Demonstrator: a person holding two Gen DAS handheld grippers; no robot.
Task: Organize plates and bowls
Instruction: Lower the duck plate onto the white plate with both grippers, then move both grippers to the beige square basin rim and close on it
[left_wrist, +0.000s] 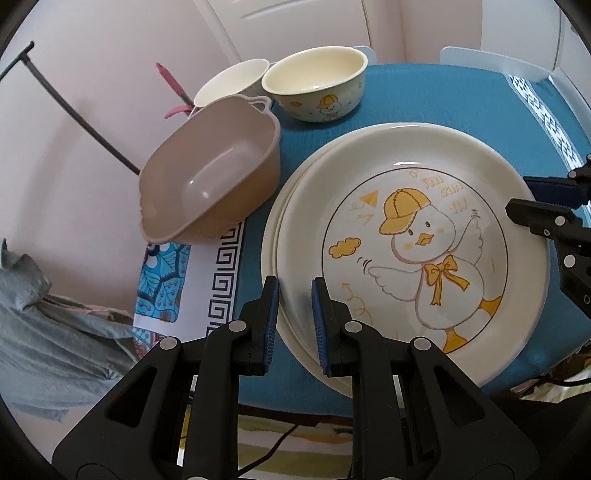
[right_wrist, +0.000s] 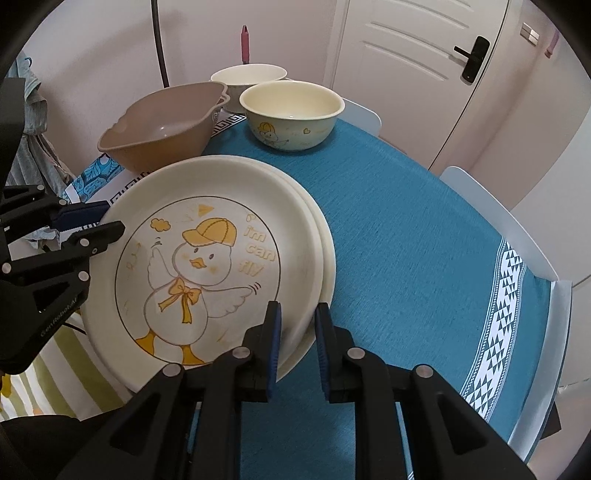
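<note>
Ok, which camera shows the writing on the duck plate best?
The right wrist view: on the duck plate the yellow lettering reads clearly as "i'm can fly". In the left wrist view the same plate shows that lettering faint, washed out and hard to read.

The desk (right_wrist: 406, 229) was covered with a teal cloth (right_wrist: 388, 280) bearing a white patterned band near one edge. A stack of cream plates (right_wrist: 310, 236) lay on it, the top one printed with a duck in a yellow cap. Beyond the stack stood a cream bowl (right_wrist: 291, 114) with a small duck print, a second pale bowl (right_wrist: 247, 79) behind it, and a tan plastic basin (right_wrist: 162, 136) just beside the plates, resting partly on a white mat (left_wrist: 207, 280) with a black key pattern.
</note>
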